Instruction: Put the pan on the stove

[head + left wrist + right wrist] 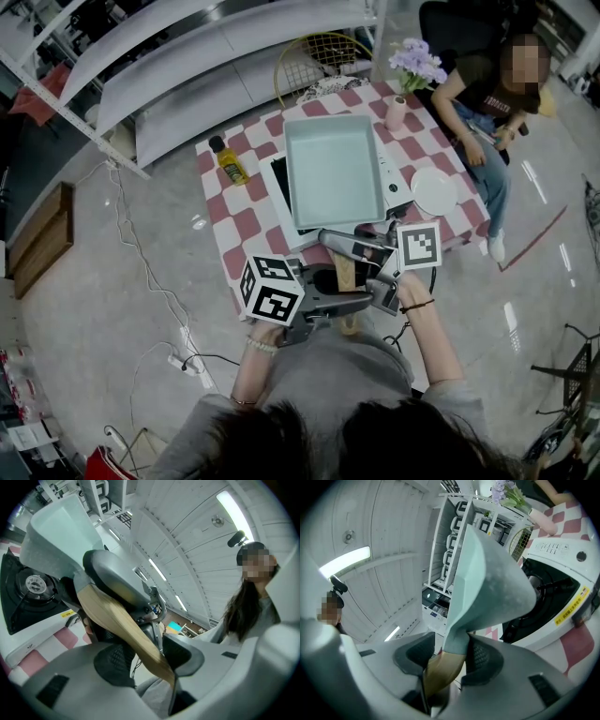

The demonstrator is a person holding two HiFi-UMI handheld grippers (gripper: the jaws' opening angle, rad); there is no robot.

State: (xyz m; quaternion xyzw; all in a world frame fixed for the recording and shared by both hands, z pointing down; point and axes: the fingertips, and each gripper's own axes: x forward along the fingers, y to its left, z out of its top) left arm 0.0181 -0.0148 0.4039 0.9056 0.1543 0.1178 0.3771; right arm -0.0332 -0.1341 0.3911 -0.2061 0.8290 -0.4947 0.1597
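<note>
Right at the person's waist, both grippers are on the one wooden handle (344, 273); the left gripper (149, 660) has its jaws closed onto the flat, light-brown tail end of it, which runs slantwise between the ribbed pads (111, 663) with its tip against the right-hand jaw; the right gripper (446, 660) clamps just ahead of that, pads (480, 658) pressed on either side of the spot where the wood meets the pale green neck; so two grips, one behind the other, set wide enough to take the handle's breadth, nothing else in either; out beyond the fingertips the neck widens into the pan (335, 169), a square, deep-sided thing in matte mint green, inside bare, corners rounded; it hangs over the stove (279, 197), covering most of the black top, and both gripper views look under its base to the round burner (33, 584); whether the base touches the grate I cannot tell; the stove is white-bodied and sits mid-way along the red-and-white checked table (234, 220); left of it stands a yellow bottle (228, 161) with a dark cap; to the right lies a white plate (434, 190); at the far corner a pink vase (397, 111) of purple flowers; beside that corner a seated person (483, 103).
</note>
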